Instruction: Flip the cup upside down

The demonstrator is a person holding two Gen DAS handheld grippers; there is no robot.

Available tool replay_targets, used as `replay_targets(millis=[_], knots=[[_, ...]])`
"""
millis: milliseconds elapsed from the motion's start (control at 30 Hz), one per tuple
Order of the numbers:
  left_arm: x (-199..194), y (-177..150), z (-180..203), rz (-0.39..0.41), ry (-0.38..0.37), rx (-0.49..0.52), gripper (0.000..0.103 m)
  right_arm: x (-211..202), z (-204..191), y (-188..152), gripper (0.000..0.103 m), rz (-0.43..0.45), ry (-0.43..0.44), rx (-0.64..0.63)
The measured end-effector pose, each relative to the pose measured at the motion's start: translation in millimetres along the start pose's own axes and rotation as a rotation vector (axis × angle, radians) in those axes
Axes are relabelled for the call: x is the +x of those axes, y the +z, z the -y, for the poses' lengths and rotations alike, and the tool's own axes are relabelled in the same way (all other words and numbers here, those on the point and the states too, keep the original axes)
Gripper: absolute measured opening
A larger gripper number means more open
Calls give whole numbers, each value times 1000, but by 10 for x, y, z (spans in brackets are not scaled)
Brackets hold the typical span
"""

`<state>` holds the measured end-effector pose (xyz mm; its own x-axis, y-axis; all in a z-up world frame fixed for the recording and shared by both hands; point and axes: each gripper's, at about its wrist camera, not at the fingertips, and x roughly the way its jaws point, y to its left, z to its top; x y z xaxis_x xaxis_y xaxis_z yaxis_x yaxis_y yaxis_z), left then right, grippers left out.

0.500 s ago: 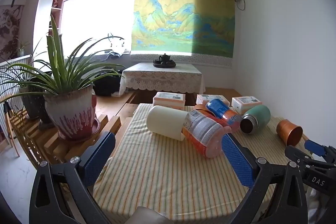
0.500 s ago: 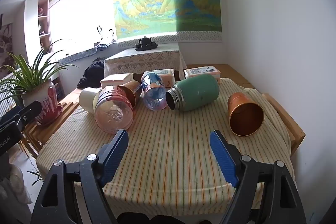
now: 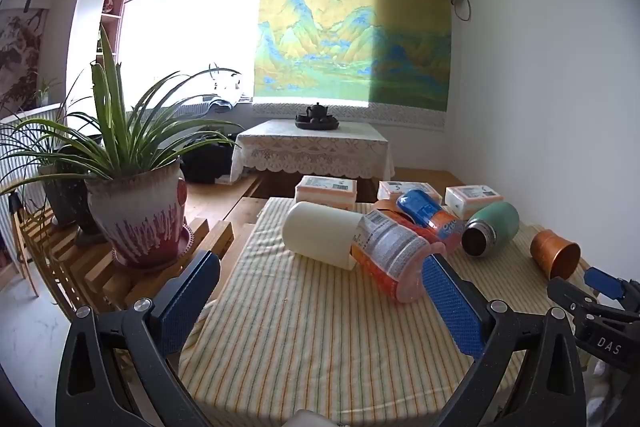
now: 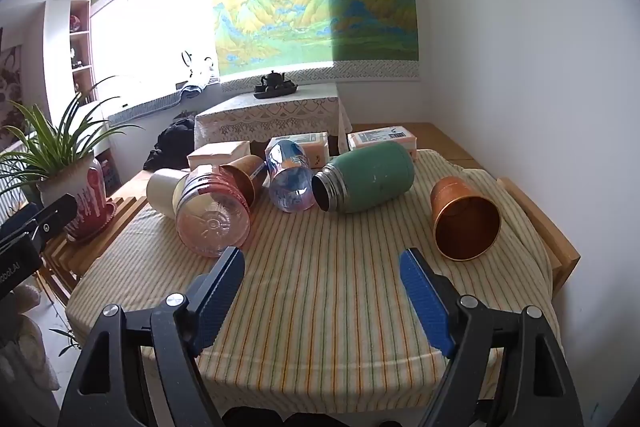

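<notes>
Several cups and bottles lie on their sides on the striped tablecloth (image 4: 320, 275). A copper metal cup (image 4: 464, 223) (image 3: 556, 254) lies at the right, mouth toward me. A green flask (image 4: 368, 183) (image 3: 490, 229), a blue-labelled bottle (image 4: 290, 179), a brown paper cup (image 4: 244, 175), a pink clear bottle (image 4: 212, 215) (image 3: 394, 259) and a cream cup (image 3: 320, 235) (image 4: 160, 191) lie in a row. My right gripper (image 4: 322, 267) hovers open over the near cloth, left of the copper cup. My left gripper (image 3: 320, 287) is open near the pink bottle, holding nothing.
Three tissue packs (image 3: 326, 189) line the table's far edge. A potted plant (image 3: 136, 211) stands on a wooden rack at the left. A lace-covered low table (image 3: 312, 147) with a teapot is behind. A white wall is close on the right.
</notes>
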<state>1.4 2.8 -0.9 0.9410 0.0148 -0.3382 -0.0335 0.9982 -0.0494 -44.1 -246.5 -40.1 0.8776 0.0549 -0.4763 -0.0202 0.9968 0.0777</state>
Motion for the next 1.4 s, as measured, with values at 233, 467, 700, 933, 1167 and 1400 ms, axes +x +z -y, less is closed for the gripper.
replay_targets(millis=[233,467,700,933,1167,1400], knots=[[-8,7,1,2,-1,-1,103,5,-41,47,77,0,-16,-2],[13,15,23,6,8,8,103,0,-58,53,77,-1,-20,-7],[31,13,15,2,4,4,103,-2,-77,57,77,0,-20,-4],[55,-9,25,-3,6,9,102,2,-44,79,77,4,-16,-1],[128,-16,44,-16,3,18,103,6,-47,108,77,4,-14,2],[151,-25,50,-18,-3,19,103,8,-96,143,77,10,-13,-16]])
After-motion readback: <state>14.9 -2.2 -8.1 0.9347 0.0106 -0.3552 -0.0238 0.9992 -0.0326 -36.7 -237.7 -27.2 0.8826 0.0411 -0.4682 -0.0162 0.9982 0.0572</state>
